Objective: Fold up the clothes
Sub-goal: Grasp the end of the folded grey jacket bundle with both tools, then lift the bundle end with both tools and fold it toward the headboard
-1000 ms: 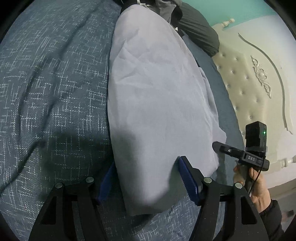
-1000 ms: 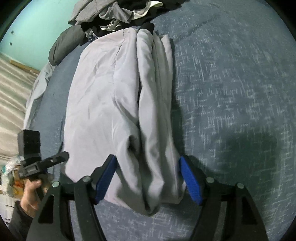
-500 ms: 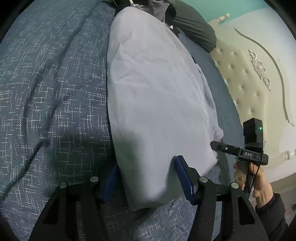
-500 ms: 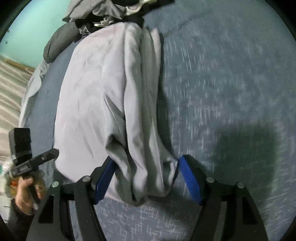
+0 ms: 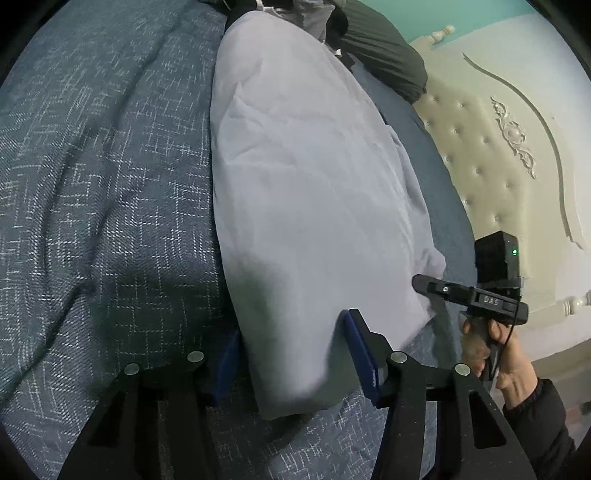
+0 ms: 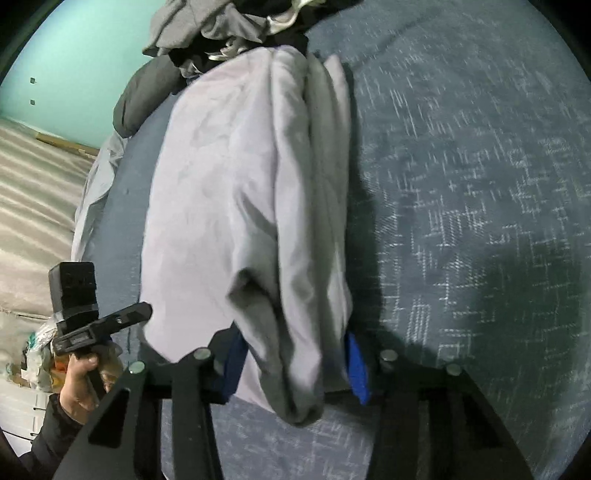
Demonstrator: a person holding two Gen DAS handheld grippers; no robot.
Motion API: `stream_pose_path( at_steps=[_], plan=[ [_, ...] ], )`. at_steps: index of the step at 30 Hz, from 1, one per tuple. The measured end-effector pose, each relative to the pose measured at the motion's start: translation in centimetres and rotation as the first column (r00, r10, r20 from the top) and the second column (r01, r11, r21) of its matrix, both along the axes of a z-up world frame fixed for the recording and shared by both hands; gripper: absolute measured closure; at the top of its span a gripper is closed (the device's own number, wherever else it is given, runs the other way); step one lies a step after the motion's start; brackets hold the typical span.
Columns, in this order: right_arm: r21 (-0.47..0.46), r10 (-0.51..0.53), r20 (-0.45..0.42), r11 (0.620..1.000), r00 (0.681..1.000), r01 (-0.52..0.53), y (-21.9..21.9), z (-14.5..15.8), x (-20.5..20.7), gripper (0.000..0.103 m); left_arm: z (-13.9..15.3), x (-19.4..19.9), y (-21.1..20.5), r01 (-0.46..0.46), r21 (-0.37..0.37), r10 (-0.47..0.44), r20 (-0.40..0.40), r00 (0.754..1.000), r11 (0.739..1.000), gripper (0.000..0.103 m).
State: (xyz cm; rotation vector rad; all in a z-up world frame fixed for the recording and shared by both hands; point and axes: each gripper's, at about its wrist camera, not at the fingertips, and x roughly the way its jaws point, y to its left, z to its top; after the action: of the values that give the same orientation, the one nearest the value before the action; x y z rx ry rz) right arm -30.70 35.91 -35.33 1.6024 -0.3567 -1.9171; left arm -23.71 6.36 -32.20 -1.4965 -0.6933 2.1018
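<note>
A pale lilac garment lies folded lengthwise on the dark blue patterned bedspread. My left gripper is low over its near corner. The flat cloth lies between the blue pads, which stand apart and open, and it partly hides the left pad. In the right wrist view the garment's bunched, rolled near end fills the space between the pads of my right gripper. Those pads are narrowed but still open around the bundle. Each view also shows the other gripper, held in a hand in a dark sleeve.
A pile of grey, black and white clothes sits at the garment's far end, beside a dark pillow. A cream tufted headboard borders the bed on one side. Bare bedspread stretches along the garment's other side.
Both grippers have moved forward and down over the garment's near end, and their fingers have narrowed around the cloth. The right end of the garment has bunched up between the pads.
</note>
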Motion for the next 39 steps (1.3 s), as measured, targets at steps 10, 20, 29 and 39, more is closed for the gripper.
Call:
stream_pose_path(
  at_steps=[10,20,29,39],
  plan=[
    [-0.019,0.017,-0.036,1.000,0.999,-0.017,-0.5,1.7,0.2,0.071,-0.4,-0.4,0.1,-0.013,0.039,0.014,-0.007,1.000,0.999,0.050],
    [0.011,0.019,-0.050,1.000,0.999,-0.019,-2.8,1.3,-1.0,0.062,-1.0,-1.3,0.2,-0.013,0.039,0.013,-0.002,1.000,0.999,0.050],
    [0.096,0.084,-0.170,0.993,0.982,-0.069,-4.8,5.0,0.4,0.083,0.1,-0.8,0.3,-0.010,-0.005,0.010,-0.029,1.000,1.000,0.066],
    [0.131,0.082,-0.205,0.990,0.975,-0.056,-5.9,5.6,0.6,0.084,1.7,-0.2,0.6,-0.017,-0.064,0.013,-0.071,0.997,0.998,0.067]
  ],
)
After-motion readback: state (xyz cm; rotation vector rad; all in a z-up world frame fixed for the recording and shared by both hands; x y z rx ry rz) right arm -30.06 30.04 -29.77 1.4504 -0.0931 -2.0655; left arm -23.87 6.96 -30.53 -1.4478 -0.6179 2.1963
